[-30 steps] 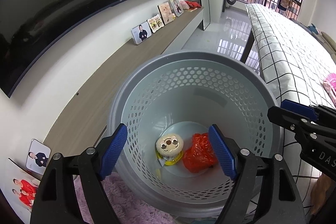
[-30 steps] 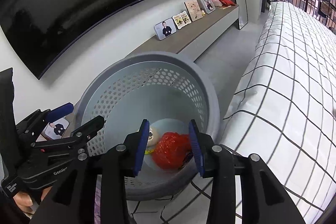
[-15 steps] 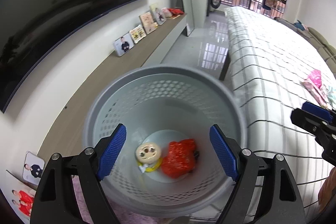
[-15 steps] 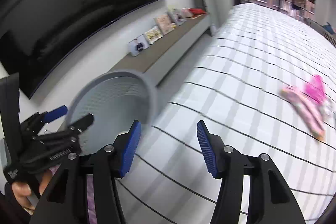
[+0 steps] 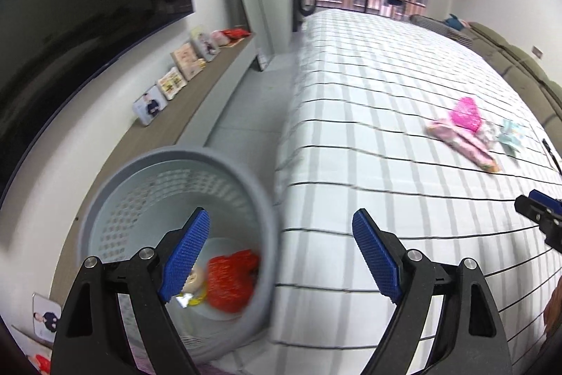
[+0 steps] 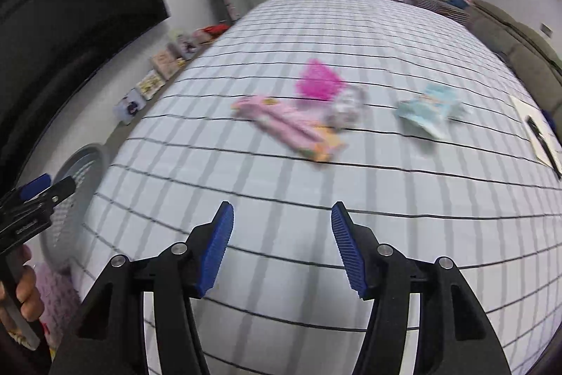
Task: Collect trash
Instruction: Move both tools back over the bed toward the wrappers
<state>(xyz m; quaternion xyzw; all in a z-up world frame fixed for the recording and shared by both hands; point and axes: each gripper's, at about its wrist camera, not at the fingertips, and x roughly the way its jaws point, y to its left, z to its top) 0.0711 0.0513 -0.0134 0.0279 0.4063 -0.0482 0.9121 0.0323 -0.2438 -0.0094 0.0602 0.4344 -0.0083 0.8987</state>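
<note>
A: Left gripper [image 5: 281, 255]?
B: Spread wide, nothing between the blue pads [image 5: 184, 257]. Hanging over the seam between basket and bed.

A: Right gripper [image 6: 281, 248]?
B: Also parted, empty, above the checked bedsheet [image 6: 316, 34]. Seen too from the left camera, poking in at 3 o'clock.

A: Basket?
B: Grey perforated laundry basket [image 5: 105, 185], low at 8 o'clock in the left view, touching or just beside the mattress edge; cannot tell which. From the right camera, only a sliver of rim at 9 o'clock.

A: Inside it?
B: Red crumpled wrapper [image 5: 230, 282] on the bottom, beside a round beige item [image 5: 195, 278] with something yellow under it. Blurred, so no finer detail.

A: Trash on the bed?
B: Clustered at 12 o'clock from the right gripper, well apart from it. Long pink packet [image 6: 281, 125] lying slantwise, orange at its near end. Bright magenta wrapper [image 6: 318, 83] just behind it, at 12 o'clock. Clear crinkled wrapper [image 6: 346, 108] touching or overlapping the pink one, at about 1 o'clock. Pale blue packet [image 6: 430, 111] apart from those, at 2 o'clock.

A: Elsewhere?
B: Framed photos [image 5: 151, 104] along a low wooden shelf [image 5: 217, 72] at 10 o'clock, dark TV screen [image 5: 70, 23] above.
</note>
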